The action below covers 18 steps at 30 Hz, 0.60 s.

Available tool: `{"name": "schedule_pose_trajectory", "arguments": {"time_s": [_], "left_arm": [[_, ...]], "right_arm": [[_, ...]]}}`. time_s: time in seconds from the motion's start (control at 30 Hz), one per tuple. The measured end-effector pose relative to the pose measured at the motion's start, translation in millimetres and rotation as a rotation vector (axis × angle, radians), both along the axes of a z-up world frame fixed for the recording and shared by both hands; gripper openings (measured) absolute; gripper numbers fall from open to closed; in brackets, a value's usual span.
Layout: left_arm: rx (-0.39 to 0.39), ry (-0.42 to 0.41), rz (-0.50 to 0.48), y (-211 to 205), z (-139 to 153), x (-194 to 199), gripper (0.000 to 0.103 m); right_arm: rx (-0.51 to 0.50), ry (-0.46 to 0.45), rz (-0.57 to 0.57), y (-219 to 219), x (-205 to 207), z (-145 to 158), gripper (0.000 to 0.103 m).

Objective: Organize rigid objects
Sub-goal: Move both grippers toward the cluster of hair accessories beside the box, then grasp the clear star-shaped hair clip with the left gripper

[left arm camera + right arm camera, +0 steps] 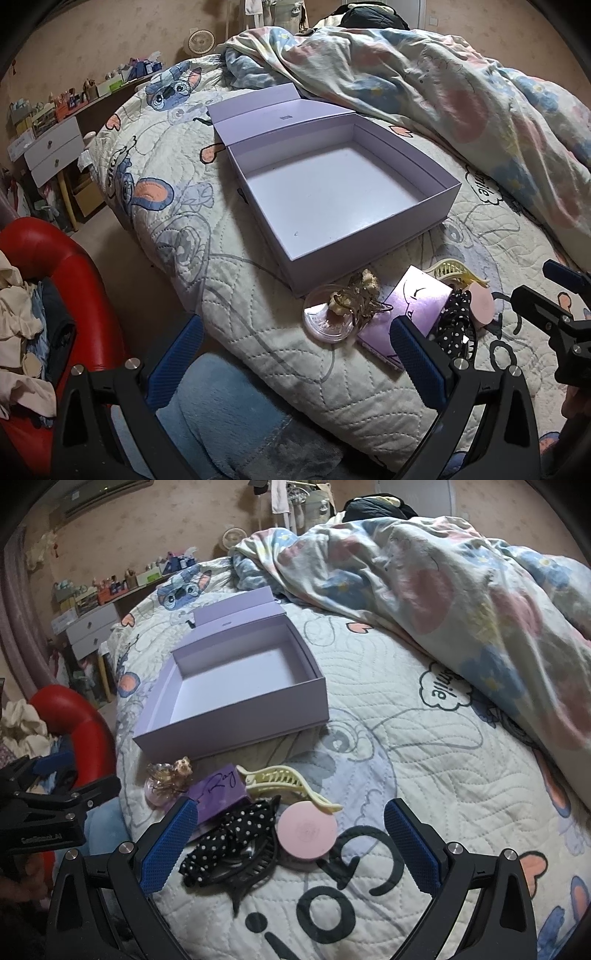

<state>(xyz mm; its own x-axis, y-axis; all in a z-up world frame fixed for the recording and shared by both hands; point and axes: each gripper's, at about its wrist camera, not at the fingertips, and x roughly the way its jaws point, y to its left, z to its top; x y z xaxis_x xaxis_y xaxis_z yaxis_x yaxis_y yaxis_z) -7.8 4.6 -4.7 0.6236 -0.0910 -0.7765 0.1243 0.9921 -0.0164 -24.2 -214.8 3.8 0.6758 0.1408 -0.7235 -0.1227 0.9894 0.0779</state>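
"Ray" is handwritten on the purple card [218, 788], laid among the clutter before the empty open box [236, 694] on the quilt [424, 775]. The left gripper [295, 354] and right gripper [290, 840] are held spread wide, nothing grasped, low above the items.

On the small purple card box [218, 788] we read a handwritten "Ray" in dark script. The quilt [424, 775] carries a cloud-shaped bubble [445, 686] with letters ending in "mie", partly tucked under the duvet [461, 583]. The body of the left gripper [40, 840] bears white lettering, perhaps "GenRobot.AI", though it is blurred. A tiny dark label [286, 117] on the lilac box's lid [258, 105] is too small to read.
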Motion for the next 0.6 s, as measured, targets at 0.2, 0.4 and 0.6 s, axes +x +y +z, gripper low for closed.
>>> {"name": "schedule_pose_trajectory", "arguments": {"time_s": [0.2,0.4,0.6], "left_arm": [[-0.04,0.021,-0.021,-1.8,-8.6,1.6,0.103],[-0.063,0.042,-0.04,-5.5,-19.4,3.5,0.103],[-0.09,0.056,-0.045,-5.6,-27.8,7.8,0.103]], "right_arm": [[0.008,0.005,0.009,-0.9,-3.4,-5.0,0.103],[0.021,0.026,0.014,-5.6,-7.1,-16.7,0.103],[0.04,0.05,0.022,-10.9,-5.8,-29.9,0.103]]}}
